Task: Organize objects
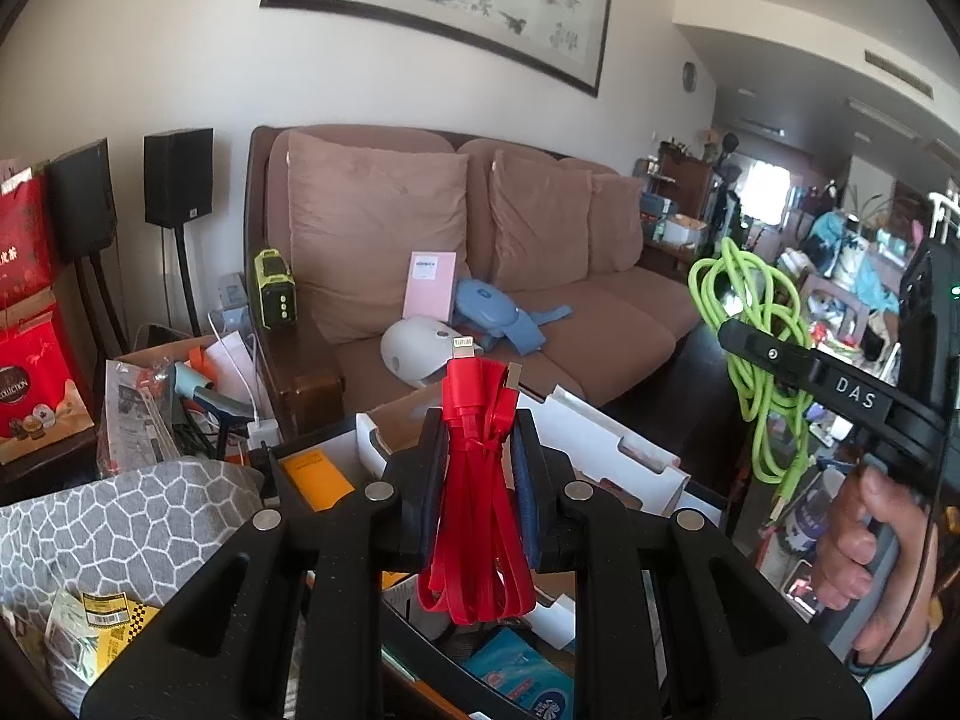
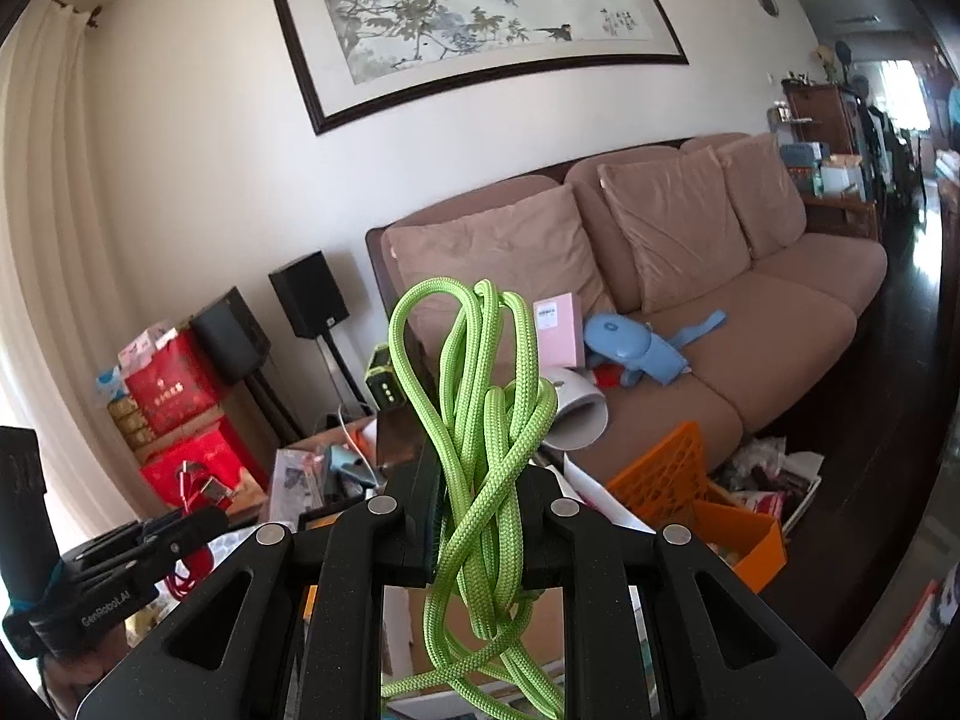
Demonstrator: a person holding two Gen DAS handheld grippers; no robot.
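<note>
Now both bundles are up and gripped, each in its own hand.

Nearest, the left gripper (image 1: pixel 477 462) has its jaws nearly closed on a folded red cable (image 1: pixel 480 480), plug ends up and loops hanging below; the right gripper (image 2: pixel 480 516) pinches a coiled green cord (image 2: pixel 486 450) the same way. To do this well, keep both squeezes firm and carry slowly, so the dangling loops clear the cluttered cardboard box (image 1: pixel 600 438) underneath. Beyond that stands the brown sofa (image 1: pixel 600 324), so pick the drop spot before letting go.
</note>
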